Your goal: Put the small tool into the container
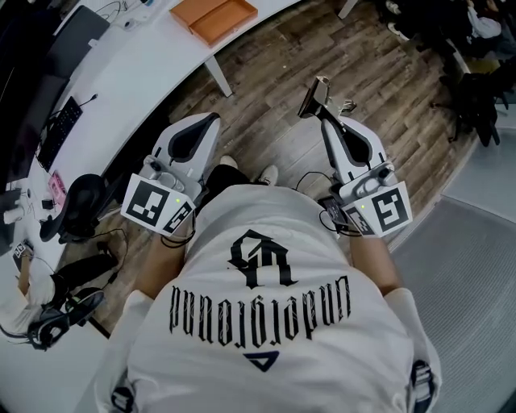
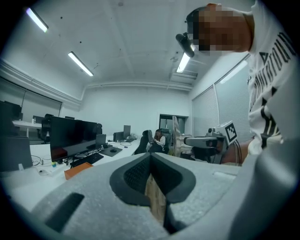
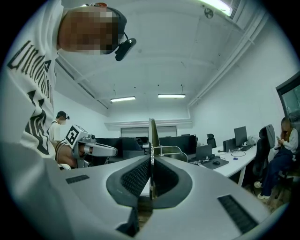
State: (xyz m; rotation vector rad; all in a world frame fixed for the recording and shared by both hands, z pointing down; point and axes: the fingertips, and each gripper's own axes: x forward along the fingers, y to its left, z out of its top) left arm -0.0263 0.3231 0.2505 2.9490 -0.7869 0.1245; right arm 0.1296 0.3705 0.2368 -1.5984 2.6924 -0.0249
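The person (image 1: pixel 266 323) in a white printed T-shirt is standing on a wooden floor (image 1: pixel 274 64), holding both grippers out in front at waist level, one on each side of the body.

The right gripper (image 1: pixel 325 111) is pinching the small tool (image 1: pixel 316 95), a thin metal piece. In the right gripper view its jaws are pressing together on the tool's (image 3: pixel 152 136) flat edge, which is sticking up past the gripper (image 3: pixel 151 161) tips, with a bent wire-like loop (image 3: pixel 169 150) reaching off to the right. The tool is hanging over the floor, well apart from the worktop (image 1: pixel 145 73).

The left gripper (image 1: pixel 211 121) is carrying nothing. In its own view the jaws are meeting at the tip (image 2: pixel 151 157), with only floor showing through the gap below them.

An orange tray (image 1: pixel 214 18) is lying near the edge of the curved white worktop, ahead and to the left of the grippers; it is also showing in the left gripper view (image 2: pixel 77 171), in front of a monitor (image 2: pixel 70 136) and a keyboard (image 2: pixel 86 159). The tray is looking empty.

Each gripper is appearing in the other's view, marker cube (image 2: pixel 229 131) facing the camera. A seated person (image 2: pixel 157 139) is showing in the background.
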